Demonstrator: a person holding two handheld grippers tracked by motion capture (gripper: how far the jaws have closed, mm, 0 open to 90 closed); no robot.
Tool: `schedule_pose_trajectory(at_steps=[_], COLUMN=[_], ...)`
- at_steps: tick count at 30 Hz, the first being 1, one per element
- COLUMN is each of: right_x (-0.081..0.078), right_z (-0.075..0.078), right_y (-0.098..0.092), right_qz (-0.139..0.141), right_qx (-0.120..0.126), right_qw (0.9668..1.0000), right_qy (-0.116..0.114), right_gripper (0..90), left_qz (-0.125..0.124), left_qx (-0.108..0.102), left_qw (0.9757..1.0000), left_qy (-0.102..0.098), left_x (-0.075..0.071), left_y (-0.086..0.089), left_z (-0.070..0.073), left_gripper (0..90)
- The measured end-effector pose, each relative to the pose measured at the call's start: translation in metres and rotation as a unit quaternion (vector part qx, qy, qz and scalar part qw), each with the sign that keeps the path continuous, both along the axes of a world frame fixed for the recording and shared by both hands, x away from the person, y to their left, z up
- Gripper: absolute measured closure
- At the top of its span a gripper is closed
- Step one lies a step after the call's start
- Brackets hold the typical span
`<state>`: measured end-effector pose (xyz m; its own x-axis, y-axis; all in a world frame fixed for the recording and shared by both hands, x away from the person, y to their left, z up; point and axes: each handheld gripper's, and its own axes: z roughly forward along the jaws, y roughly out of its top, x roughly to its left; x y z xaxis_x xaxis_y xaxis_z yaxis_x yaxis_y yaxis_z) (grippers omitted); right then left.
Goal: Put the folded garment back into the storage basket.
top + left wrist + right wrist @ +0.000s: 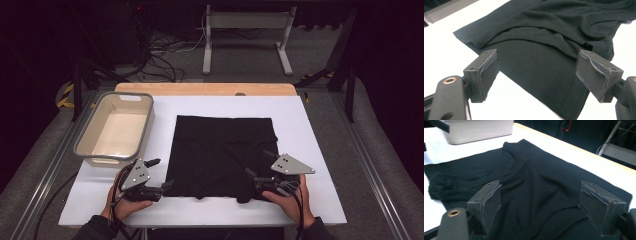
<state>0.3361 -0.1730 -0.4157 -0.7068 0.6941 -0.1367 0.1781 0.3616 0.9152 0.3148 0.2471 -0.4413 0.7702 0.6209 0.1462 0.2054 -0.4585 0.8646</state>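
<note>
A black garment [220, 155] lies folded flat in the middle of the white tabletop [310, 130]. My left gripper [160, 173] rests at the garment's near left corner, jaws wide apart. In the left gripper view the black cloth [541, 45] spreads ahead of the left gripper [536, 72], and its pads touch nothing. My right gripper [259, 165] hovers over the garment's near right part, also open. The right gripper view has the right gripper [539, 205] above the wrinkled fabric [529, 175], with no cloth pinched between its pads.
A beige plastic tub [100, 161] stands at the table's left, beside the garment, and also appears as the tub [474, 130] in the right gripper view. The table's wooden far edge [205, 88] lies beyond. Cables and a white metal stand [247, 30] sit on the floor behind.
</note>
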Motion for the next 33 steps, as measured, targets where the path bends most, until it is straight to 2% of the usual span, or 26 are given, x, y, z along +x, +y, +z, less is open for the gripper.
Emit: schedule_pose_trajectory(at_steps=[4, 7, 9, 10, 14, 19, 24, 26, 28, 33], right_x=[-0.001, -0.007, -0.009, -0.012, -0.016, -0.027, -0.029, -0.025, -0.022, -0.018], right_z=[-0.001, -0.001, 0.000, 0.001, -0.001, -0.009, -0.021, -0.027, -0.031, -0.041], right_y=[0.005, 0.018, 0.022, 0.031, 0.048, 0.090, 0.128, 0.140, 0.149, 0.168], right_qz=[0.011, 0.042, 0.048, 0.066, 0.091, 0.139, 0.180, 0.184, 0.189, 0.184], right_qx=[-0.005, -0.012, -0.013, -0.017, -0.024, -0.058, -0.092, -0.108, -0.112, -0.137], right_qw=[0.9999, 0.9989, 0.9986, 0.9974, 0.9948, 0.9872, 0.9773, 0.9743, 0.9718, 0.9687], right_qy=[0.005, 0.016, 0.020, 0.024, 0.038, 0.054, 0.063, 0.072, 0.087, 0.096], right_gripper=[23.7, 27.8, 28.2, 30.1, 31.9, 37.9, 43.4, 43.6, 43.0, 41.8], left_qz=[0.003, 0.006, 0.006, 0.006, 0.010, 0.017, 0.019, 0.025, 0.028, 0.036], left_qx=[-0.004, -0.002, 0.003, 0.006, 0.008, 0.010, 0.009, 0.012, 0.008, 0.006], left_qw=[1.0000, 0.9999, 1.0000, 0.9999, 0.9999, 0.9997, 0.9997, 0.9995, 0.9994, 0.9992], left_qy=[0.005, 0.008, 0.006, 0.005, 0.007, 0.011, 0.012, 0.013, 0.017, 0.019], left_x=[0.002, 0.002, 0.001, 0.001, 0.002, 0.003, 0.002, 0.003, 0.004, 0.005], left_y=[0.001, 0.000, -0.001, -0.001, -0.001, -0.001, -0.001, -0.001, 0.000, 0.000], left_z=[-0.001, -0.002, -0.002, -0.002, -0.002, -0.002, -0.002, -0.002, -0.003, -0.002], left_gripper=[20.3, 20.3, 20.3, 20.3, 20.3, 20.8, 21.1, 21.2, 21.5, 22.5])
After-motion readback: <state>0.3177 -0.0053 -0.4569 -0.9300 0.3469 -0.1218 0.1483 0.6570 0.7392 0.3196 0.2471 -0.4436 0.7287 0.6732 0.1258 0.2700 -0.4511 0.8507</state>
